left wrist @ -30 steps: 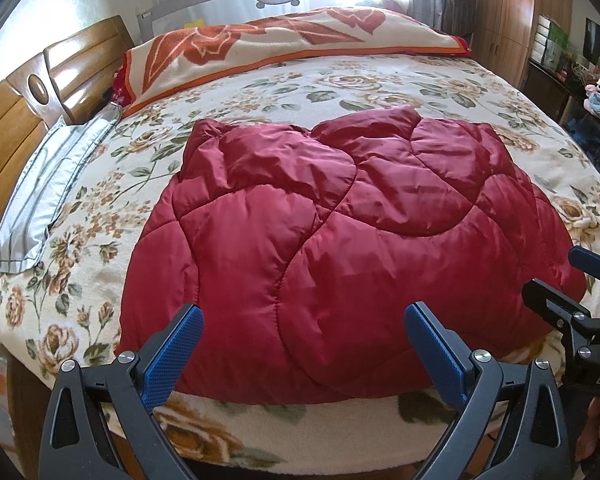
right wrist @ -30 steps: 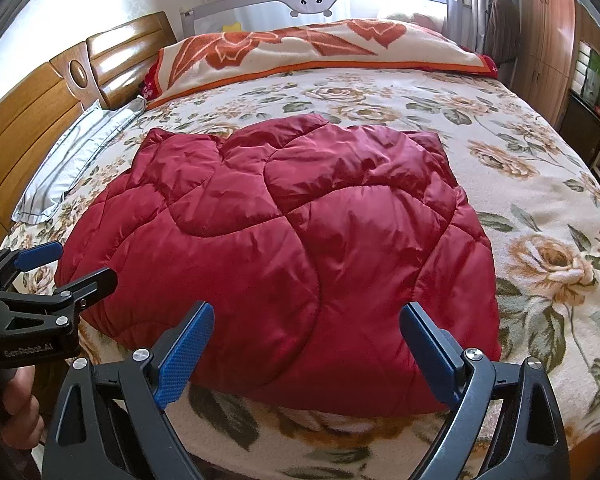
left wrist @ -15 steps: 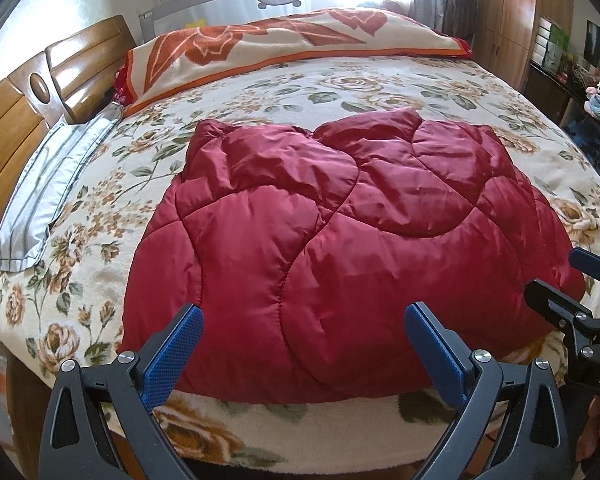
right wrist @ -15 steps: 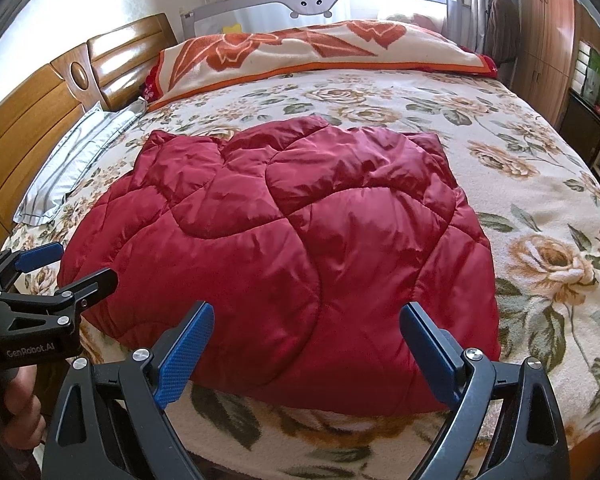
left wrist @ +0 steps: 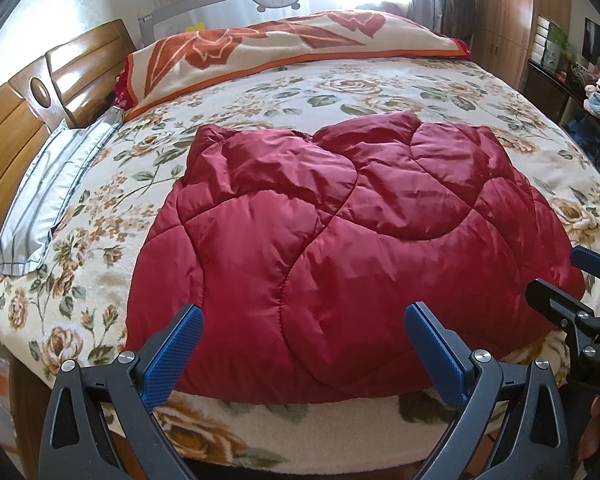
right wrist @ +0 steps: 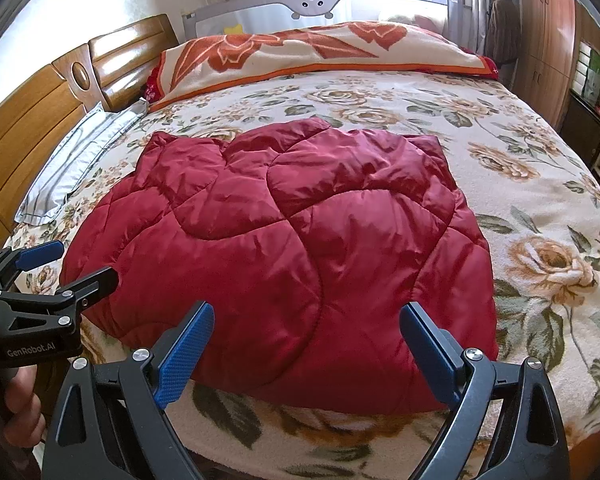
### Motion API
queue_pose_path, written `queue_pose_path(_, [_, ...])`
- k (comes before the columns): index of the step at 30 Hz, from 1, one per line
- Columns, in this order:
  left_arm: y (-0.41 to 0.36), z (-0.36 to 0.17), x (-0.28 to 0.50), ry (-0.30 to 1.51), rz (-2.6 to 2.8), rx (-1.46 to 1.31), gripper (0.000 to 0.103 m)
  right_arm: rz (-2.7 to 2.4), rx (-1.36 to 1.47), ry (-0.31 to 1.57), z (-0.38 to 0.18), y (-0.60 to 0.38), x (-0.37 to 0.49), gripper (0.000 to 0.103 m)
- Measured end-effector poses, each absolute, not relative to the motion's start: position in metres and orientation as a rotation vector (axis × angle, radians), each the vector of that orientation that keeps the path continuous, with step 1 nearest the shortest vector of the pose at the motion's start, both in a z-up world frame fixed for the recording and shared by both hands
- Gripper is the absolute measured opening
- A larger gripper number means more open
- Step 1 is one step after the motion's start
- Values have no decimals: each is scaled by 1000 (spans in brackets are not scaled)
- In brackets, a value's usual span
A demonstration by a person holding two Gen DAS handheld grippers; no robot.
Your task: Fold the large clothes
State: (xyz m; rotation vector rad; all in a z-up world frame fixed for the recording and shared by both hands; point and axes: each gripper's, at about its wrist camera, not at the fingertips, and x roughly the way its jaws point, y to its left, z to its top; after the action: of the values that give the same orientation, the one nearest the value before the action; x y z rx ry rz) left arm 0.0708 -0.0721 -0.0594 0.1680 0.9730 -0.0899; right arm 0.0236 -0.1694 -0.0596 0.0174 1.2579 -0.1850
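Note:
A red quilted padded garment [left wrist: 340,248] lies folded into a rough square on the floral bed, its near edge at the bed's front; it also shows in the right wrist view [right wrist: 292,256]. My left gripper [left wrist: 302,336] is open and empty, just in front of the garment's near edge. My right gripper [right wrist: 306,334] is open and empty, also just in front of the near edge. The right gripper shows at the right of the left wrist view [left wrist: 572,280], and the left gripper at the left of the right wrist view [right wrist: 68,264].
The floral bedspread [left wrist: 380,92] covers the bed. A long orange-flowered pillow [left wrist: 284,48] lies at the far side. A grey striped pillow [left wrist: 48,196] rests by the wooden headboard [left wrist: 16,128] on the left. Wardrobe and shelves [right wrist: 552,36] stand at the right.
Almost nothing differs; both grippers stay open in front of the garment, and the view has only drifted very slightly.

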Motion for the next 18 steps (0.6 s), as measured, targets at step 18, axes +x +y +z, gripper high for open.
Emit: queue_pose_path(18, [-70, -58, 75, 936, -123, 183, 102, -167, 49, 1271, -57, -171, 26, 95])
